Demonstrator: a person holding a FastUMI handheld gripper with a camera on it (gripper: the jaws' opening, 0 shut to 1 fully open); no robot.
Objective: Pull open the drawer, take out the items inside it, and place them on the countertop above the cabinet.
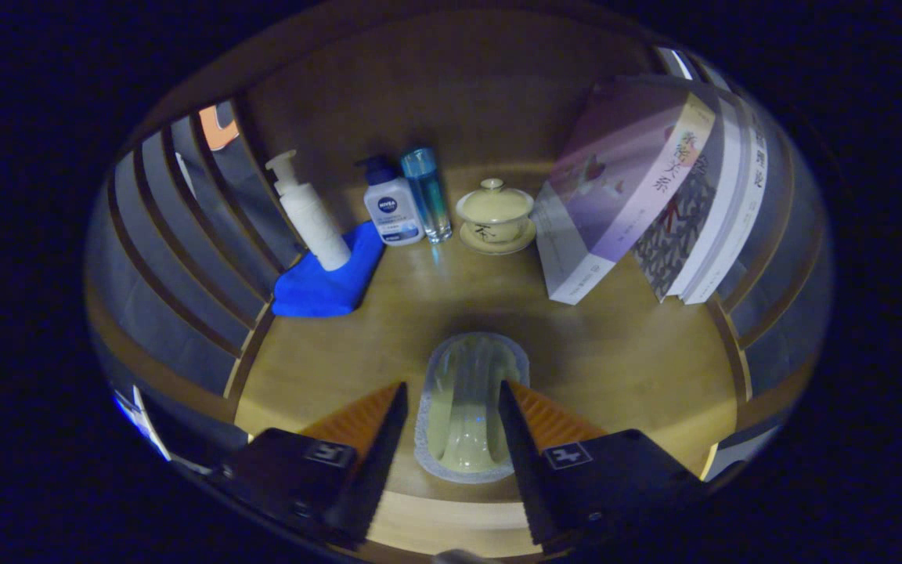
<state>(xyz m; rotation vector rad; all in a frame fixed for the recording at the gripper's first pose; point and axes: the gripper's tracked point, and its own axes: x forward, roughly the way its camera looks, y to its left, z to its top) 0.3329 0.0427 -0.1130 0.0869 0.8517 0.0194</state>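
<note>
Step in hand: you are setting a taken-out item on the countertop; by my reading this is the placing part of the task, not the drawer pull.
Item: a pale, clear ridged packet with a frosted rim lies flat on the wood, lengthwise along your line of sight.
Claw: the gripper has its two fingers standing apart, one on each side of the packet; you can see a sliver of bare rim between each finger and the packet's body, so I judge it released, not clenched on anything.
Contact: whether the fingertips touch the packet's edge is too fine to tell.
Already on the countertop: beyond the fingers, against the back panel, stand a white pump bottle on a blue cloth, a small blue-capped bottle, a tall blue tumbler and a lidded cup on a saucer; leaning books stand to the right.
Next move: draw straight back and up, keeping the fingers spread so neither drags the packet, then go down to the drawer for whatever is left.
Watch for: the packet looks light and slick, so a brushing finger would likely slide it.
</note>
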